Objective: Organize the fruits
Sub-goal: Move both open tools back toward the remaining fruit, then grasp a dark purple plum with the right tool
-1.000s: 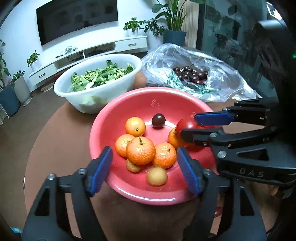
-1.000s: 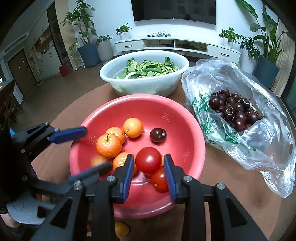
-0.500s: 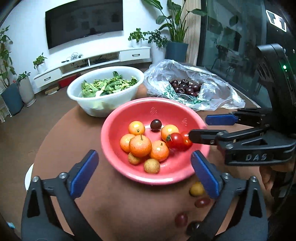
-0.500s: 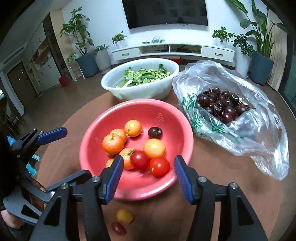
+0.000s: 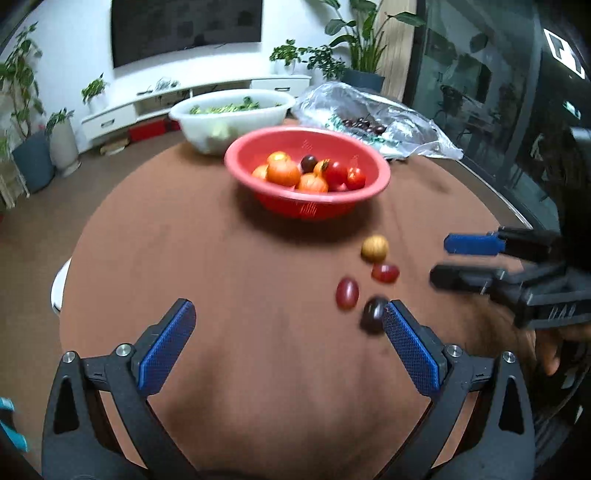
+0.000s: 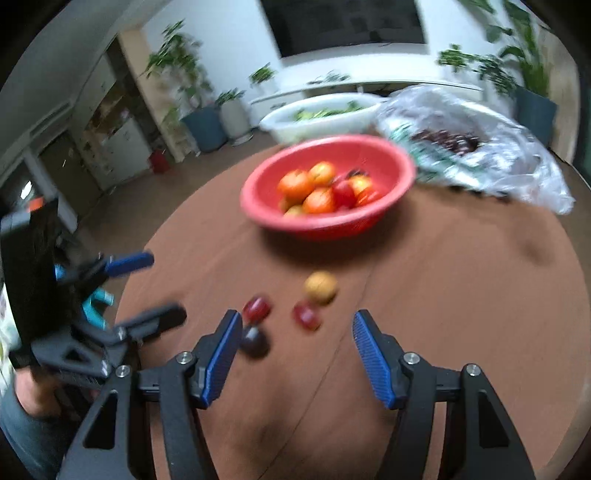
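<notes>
Both tools have pulled back from the red bowl; a second ago each sat right over its fruit, now the bowl is upper centre in both views. Left tool: jaws wide apart, nothing between them. Right tool: jaws opening, empty too; the tomato it was closing on now lies in the bowl.

My reading: that drop is done, and I am back for the loose fruit. Four pieces remain on the tabletop, right of centre in the left view: yellow fruit, two red ones, a dark one just beside my left tool's right finger.

Round brown tabletop, smooth. Beyond the bowl: white bowl of greens, plastic bag of cherries. Behind: wall TV, potted plants.
</notes>
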Demonstrator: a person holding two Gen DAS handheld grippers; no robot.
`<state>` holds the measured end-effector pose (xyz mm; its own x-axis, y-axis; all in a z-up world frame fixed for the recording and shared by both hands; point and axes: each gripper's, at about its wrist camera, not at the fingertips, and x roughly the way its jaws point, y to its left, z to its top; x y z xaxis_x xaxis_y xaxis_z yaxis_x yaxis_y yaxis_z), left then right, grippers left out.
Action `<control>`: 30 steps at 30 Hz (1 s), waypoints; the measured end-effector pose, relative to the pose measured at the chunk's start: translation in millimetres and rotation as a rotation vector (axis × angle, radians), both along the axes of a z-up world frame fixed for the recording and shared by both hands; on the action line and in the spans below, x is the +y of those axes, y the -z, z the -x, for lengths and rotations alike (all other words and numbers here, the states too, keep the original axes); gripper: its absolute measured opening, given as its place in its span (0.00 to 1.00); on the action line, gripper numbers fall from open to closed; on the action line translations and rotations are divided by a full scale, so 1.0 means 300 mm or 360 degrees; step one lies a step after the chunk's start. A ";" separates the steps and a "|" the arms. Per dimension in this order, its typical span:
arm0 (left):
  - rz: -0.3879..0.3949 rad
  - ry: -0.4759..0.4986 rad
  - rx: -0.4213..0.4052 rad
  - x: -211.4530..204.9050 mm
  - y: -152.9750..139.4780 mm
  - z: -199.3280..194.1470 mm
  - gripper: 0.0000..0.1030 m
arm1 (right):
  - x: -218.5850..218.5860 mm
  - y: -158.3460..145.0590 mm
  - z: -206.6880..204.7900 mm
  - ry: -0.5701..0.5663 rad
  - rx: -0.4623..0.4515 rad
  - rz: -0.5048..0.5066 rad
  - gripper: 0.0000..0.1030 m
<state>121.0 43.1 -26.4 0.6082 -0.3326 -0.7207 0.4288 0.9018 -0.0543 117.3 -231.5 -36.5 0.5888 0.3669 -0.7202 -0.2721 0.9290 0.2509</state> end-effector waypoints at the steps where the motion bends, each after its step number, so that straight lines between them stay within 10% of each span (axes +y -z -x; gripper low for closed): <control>1: 0.0004 -0.0010 0.0009 0.013 0.004 0.011 0.99 | 0.030 0.016 0.009 -0.0041 0.0007 0.0029 0.64; 19: 0.0014 -0.0006 0.0060 0.073 0.003 0.082 0.99 | 0.247 0.120 -0.055 -0.0262 0.0038 0.0379 0.36; 30: -0.0080 0.0084 0.0091 -0.005 0.033 0.022 0.99 | 0.187 0.127 -0.046 -0.0215 0.0066 0.0272 0.30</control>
<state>114.5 41.7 -36.2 0.5483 -0.3259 -0.7702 0.4735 0.8801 -0.0353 131.2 -175.5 -74.8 0.5114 0.3108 -0.8012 -0.3895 0.9149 0.1063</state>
